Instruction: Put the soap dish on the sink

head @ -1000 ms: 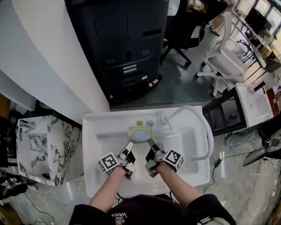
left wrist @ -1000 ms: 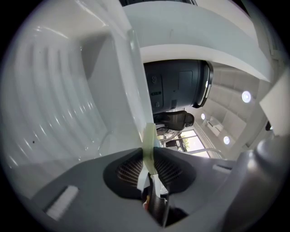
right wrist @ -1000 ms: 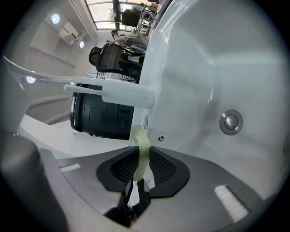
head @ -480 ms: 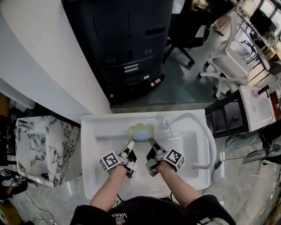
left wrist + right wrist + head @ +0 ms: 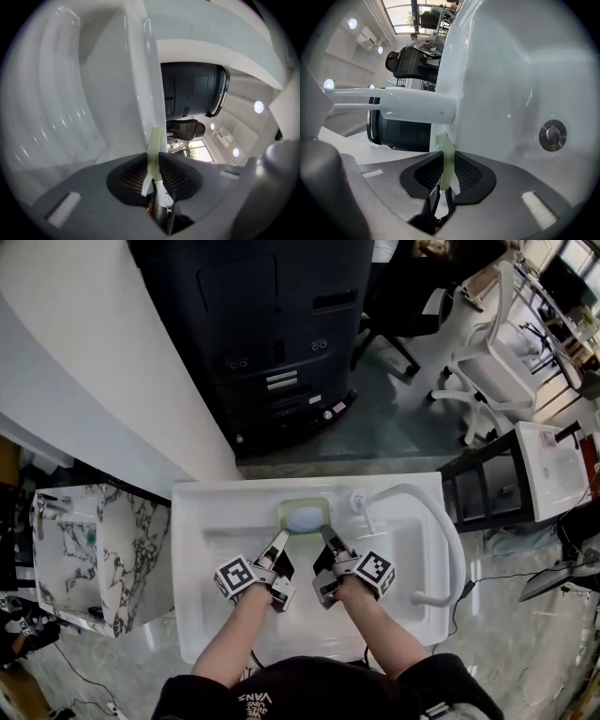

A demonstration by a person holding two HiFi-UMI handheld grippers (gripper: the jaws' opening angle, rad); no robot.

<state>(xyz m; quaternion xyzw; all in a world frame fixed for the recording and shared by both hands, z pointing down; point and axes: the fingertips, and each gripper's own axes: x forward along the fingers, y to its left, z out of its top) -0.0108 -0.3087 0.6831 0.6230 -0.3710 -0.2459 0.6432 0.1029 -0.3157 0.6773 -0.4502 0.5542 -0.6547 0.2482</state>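
Left tongs (image 5: pixel 280 540) are clamped on the left rim of the pale green soap dish (image 5: pixel 282 513), which is seen edge-on between the jaws. Right tongs (image 5: pixel 327 534) are clamped on the opposite rim in the same way. A bluish soap bar (image 5: pixel 304 519) is carried in the dish. The dish is held at the back ledge of the white sink (image 5: pixel 187 554), just left of the faucet (image 5: pixel 412 495) base. Contact with the ledge can't be confirmed.

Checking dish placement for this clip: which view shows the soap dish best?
The head view: the whole soap dish shows from above, at the back rim of the sink. Each gripper view shows only its pale green edge, pinched between that gripper's jaws.
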